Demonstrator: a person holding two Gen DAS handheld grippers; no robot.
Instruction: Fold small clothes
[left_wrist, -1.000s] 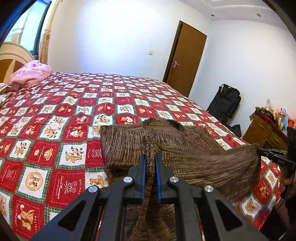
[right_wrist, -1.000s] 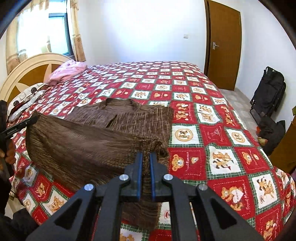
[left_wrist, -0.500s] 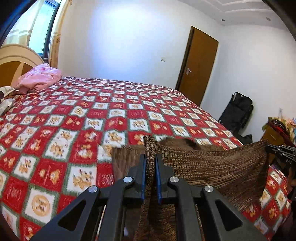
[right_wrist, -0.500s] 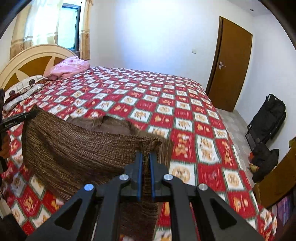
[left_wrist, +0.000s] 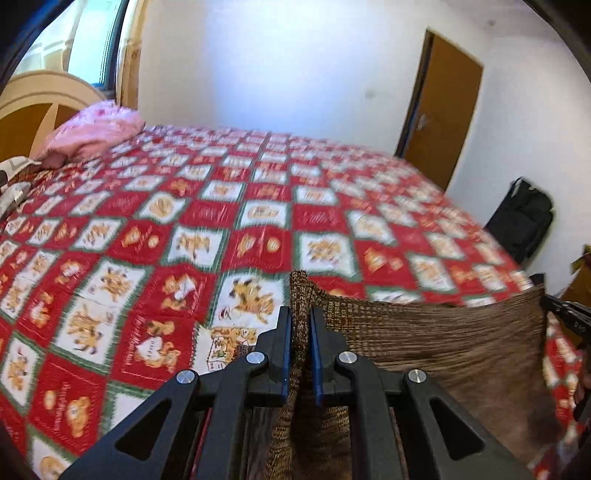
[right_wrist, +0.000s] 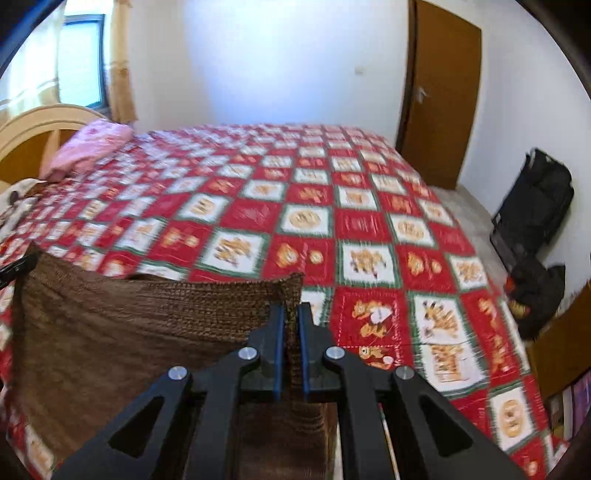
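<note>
Left tongs (left_wrist: 300, 317): clamped tight on one upper corner of the brown knit garment (left_wrist: 443, 347); the knit bunches up between the two blue-lined fingers and pokes out past their tips.
Right tongs (right_wrist: 291, 314): closed on the opposite upper corner of the same garment (right_wrist: 147, 325), with a strip of knit pinched between the fingers and hanging down behind them.
Brown knit garment: stretched between the two tongs, its top edge running nearly level from one pair to the other; from the left tongs it extends off to their right, from the right tongs it extends off to their left. The cloth hangs below that edge like a curtain, in front of the near part of the bed; whether its lower part touches the bed cannot be told.
Other tongs seen across: a black tip at the far end of the held edge, right tongs (left_wrist: 565, 314) in the left wrist view, left tongs (right_wrist: 14, 267) in the right wrist view.
Bed (left_wrist: 258, 221): ahead of both tongs, covered by a red, white and green checked quilt with bear pictures.
Pink bundle (left_wrist: 92, 129): far ahead and to the left of the tongs, by the headboard (left_wrist: 40, 96).
Door (right_wrist: 439, 92): brown, shut, beyond the bed to the right.
Black bag (right_wrist: 535, 199): on the floor right of the bed.
Sharpness: both views are motion-blurred.
</note>
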